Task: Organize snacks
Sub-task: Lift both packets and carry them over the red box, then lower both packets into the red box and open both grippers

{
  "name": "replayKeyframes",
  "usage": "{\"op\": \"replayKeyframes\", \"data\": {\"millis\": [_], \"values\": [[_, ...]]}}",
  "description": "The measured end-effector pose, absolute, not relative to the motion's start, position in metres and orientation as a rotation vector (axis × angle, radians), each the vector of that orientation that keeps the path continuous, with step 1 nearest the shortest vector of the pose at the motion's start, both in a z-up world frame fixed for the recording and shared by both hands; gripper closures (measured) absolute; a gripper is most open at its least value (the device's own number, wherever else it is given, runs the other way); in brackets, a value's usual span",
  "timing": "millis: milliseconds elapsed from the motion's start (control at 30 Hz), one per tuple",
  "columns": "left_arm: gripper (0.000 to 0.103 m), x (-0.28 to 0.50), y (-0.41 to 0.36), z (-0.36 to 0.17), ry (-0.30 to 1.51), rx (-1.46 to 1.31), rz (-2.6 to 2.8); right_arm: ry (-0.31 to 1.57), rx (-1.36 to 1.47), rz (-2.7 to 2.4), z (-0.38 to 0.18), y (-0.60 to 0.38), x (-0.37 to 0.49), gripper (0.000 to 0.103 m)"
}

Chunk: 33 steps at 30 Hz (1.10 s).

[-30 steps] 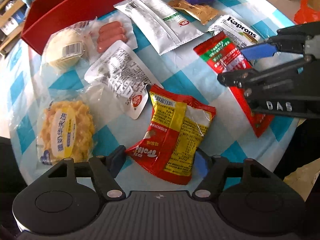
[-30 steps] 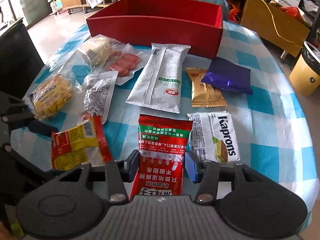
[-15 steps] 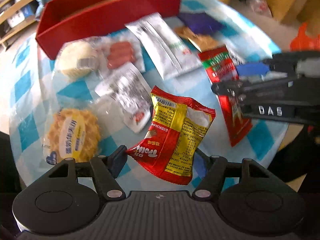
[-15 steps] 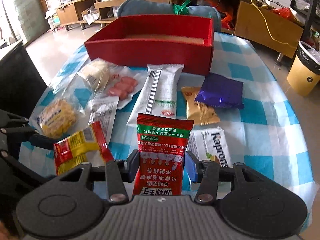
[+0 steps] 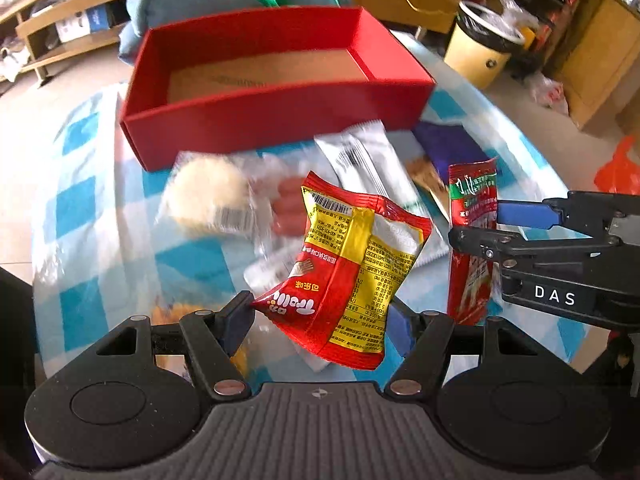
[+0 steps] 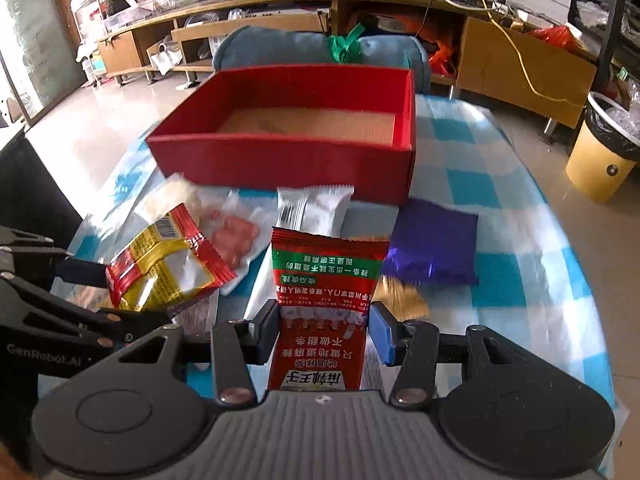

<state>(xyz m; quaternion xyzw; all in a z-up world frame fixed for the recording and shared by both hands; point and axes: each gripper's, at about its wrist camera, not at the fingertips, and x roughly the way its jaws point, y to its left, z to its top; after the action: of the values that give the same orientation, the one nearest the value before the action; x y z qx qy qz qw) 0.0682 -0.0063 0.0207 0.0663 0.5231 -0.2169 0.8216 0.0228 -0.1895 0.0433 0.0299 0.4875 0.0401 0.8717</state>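
My left gripper [image 5: 324, 320] is shut on a red and yellow snack bag [image 5: 352, 264], lifted clear of the table. That bag [image 6: 168, 264] and the left gripper's fingers [image 6: 80, 272] also show at the left of the right wrist view. My right gripper [image 6: 324, 328] is shut on a tall red and green packet [image 6: 324, 296], also held in the air; in the left wrist view the packet [image 5: 472, 216] hangs at the right. An open red box [image 5: 276, 80] with a brown floor stands at the far side of the table [image 6: 500, 208], and nothing lies inside it.
On the blue-checked cloth lie a white sachet [image 6: 316, 208], a purple packet [image 6: 432, 248], a gold packet [image 6: 400, 296], a sausage pack [image 6: 236, 236] and a round bun [image 5: 208, 196]. Behind the box lies a blue-grey bundle [image 6: 320, 48]. A yellow bin [image 6: 604, 160] stands on the floor at right.
Both grippers have risen with their packets, which lay on the table one second ago. The views now tilt up toward the red box, showing its inside.
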Motion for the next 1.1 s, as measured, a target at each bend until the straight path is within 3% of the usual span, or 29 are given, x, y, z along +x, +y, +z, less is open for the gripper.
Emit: {"op": "replayKeyframes", "data": {"millis": [1100], "values": [[0.029,0.177,-0.009,0.057,0.98,-0.018,-0.325,0.867,0.105,0.068,0.079,-0.199,0.145,0.061]]}}
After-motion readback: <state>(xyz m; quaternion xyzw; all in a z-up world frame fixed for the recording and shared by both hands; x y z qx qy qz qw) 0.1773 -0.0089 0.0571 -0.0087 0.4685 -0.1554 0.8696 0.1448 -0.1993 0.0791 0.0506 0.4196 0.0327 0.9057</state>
